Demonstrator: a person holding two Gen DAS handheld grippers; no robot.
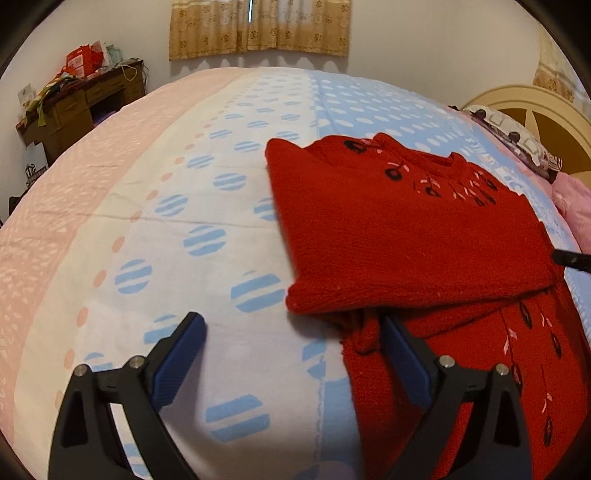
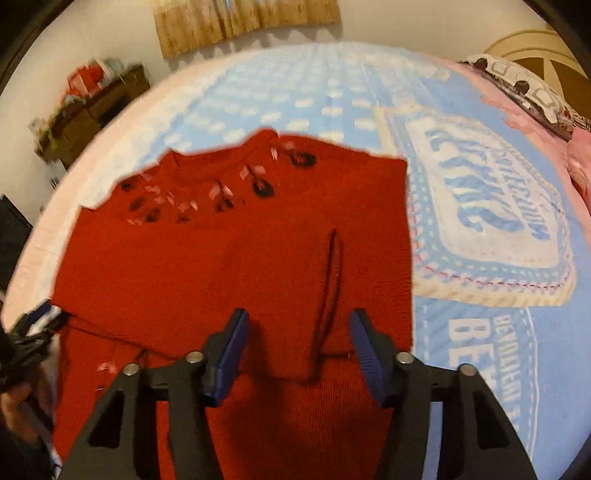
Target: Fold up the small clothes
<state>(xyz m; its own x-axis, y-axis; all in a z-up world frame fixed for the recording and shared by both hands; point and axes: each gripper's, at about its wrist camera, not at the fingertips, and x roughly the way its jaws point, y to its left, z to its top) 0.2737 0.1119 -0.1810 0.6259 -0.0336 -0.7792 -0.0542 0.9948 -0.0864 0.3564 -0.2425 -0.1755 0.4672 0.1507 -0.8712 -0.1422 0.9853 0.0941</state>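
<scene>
A red knitted sweater with black and pink embroidery lies on the bed, its sleeves folded across the body. My left gripper is open and empty at the sweater's left lower edge, its right finger over the red fabric. In the right wrist view the sweater fills the middle. My right gripper is open and empty just above the folded sleeve ends. The left gripper shows at the far left edge there. A black tip of the right gripper shows at the right edge of the left wrist view.
The bed has a sheet in pink, white and blue with striped dots and a printed badge. Pillows and a headboard lie at the far right. A cluttered wooden desk stands at the far left, curtains behind.
</scene>
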